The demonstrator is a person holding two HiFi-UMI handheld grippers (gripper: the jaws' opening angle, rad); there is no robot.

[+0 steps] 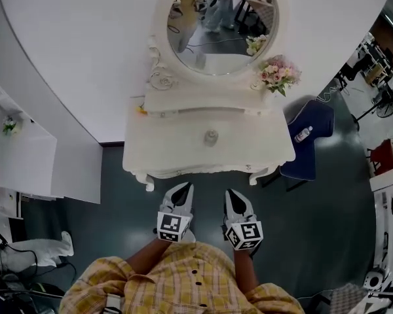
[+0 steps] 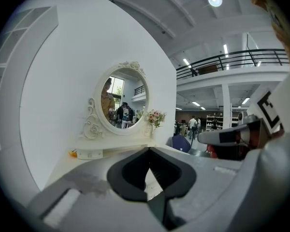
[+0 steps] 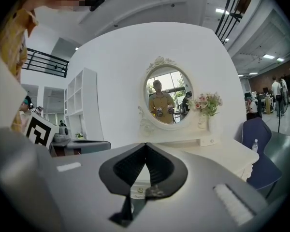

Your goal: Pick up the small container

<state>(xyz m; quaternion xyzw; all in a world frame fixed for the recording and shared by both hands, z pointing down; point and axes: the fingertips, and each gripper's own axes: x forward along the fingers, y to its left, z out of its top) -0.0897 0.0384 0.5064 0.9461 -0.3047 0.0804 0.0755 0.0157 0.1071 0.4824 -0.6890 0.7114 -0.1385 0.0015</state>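
Note:
The small container, a little clear jar, stands in the middle of the white dressing table, in front of the oval mirror. In the head view both grippers hover side by side short of the table's front edge, pointing at it. My left gripper has its jaws together with nothing in them. My right gripper is likewise shut and empty. The jar does not show in either gripper view; the jaws hide the tabletop's middle.
A vase of pink flowers stands at the table's back right corner and a small orange thing at its back left. A blue chair with a bottle on it is right of the table. White shelving stands at the left.

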